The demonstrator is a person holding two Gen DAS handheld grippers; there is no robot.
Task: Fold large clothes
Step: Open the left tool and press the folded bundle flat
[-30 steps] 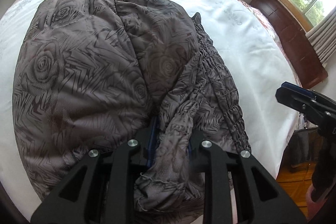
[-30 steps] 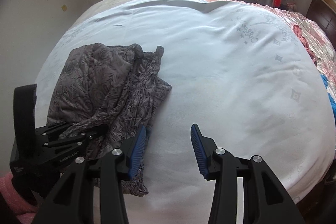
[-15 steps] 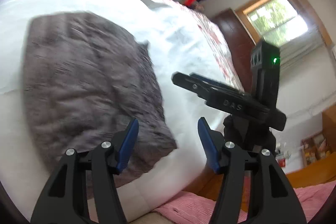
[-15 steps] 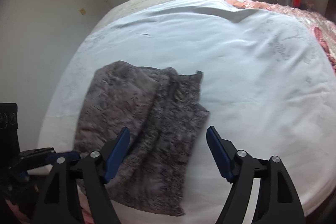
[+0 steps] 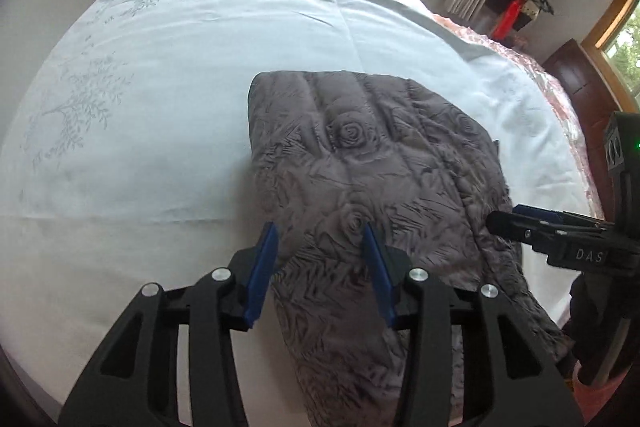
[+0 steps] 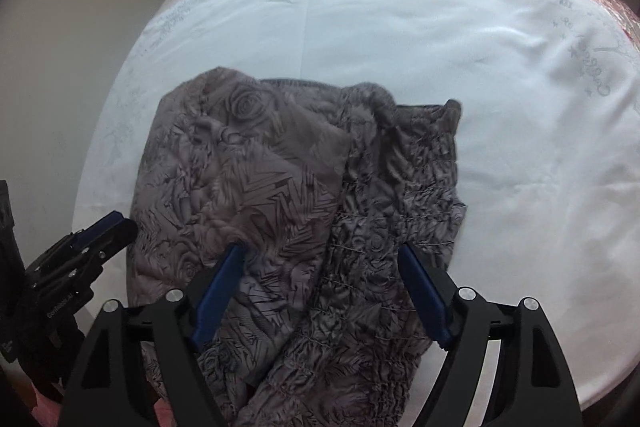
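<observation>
Regrasp step: grey rose-patterned quilted garment (image 5: 372, 163) at frame centre. Left gripper (image 5: 320, 267) closing, empty; right gripper (image 6: 320, 291) wide, empty. Next: pinch near hem.

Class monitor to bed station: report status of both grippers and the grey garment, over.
Left gripper jaws closing, nothing gripped. Right gripper jaws wide, empty. Grey quilted garment lies folded on the white bedsheet. Nothing in the way.

A: Any text?
B: "DAS" in white on the right gripper (image 5: 516, 223) body, left wrist view. Print on the left gripper (image 6: 106, 233) and the bed sheet (image 6: 400, 27) unreadable.
</observation>
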